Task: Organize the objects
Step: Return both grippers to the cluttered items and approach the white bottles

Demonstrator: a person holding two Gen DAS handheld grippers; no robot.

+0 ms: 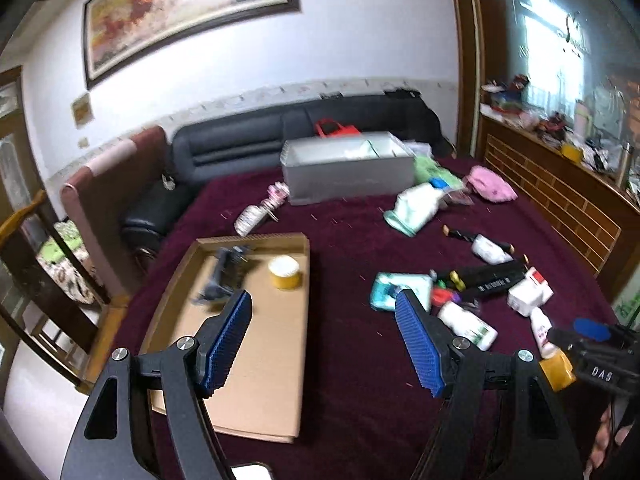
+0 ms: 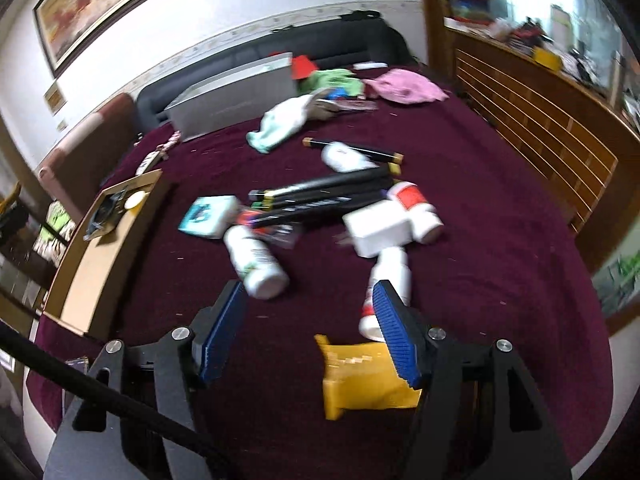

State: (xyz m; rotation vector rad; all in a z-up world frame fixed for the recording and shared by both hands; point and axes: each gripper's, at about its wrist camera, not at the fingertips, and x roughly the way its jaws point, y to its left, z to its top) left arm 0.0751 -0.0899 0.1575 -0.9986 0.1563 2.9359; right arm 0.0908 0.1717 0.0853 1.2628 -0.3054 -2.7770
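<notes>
Lower left of frame: cardboard tray (image 1: 256, 380) holds two items; clutter pile (image 1: 472, 288) remains; left gripper (image 1: 324, 340) and right gripper (image 2: 308, 332) spread, empty.

Bare cloth (image 2: 280, 360) lies open before my right gripper (image 2: 308, 332); bottles (image 2: 256, 260) and a yellow packet (image 2: 360, 376) crowd its far side.

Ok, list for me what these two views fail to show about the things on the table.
- Grey box: left wrist view; its wall hides most of the contents.
- Dark object in the cardboard tray: motion blur, so I cannot tell what it is.
- Yellow packet: right wrist view; the right gripper finger covers one edge.
- Bottle labels: blurred, unreadable.
</notes>
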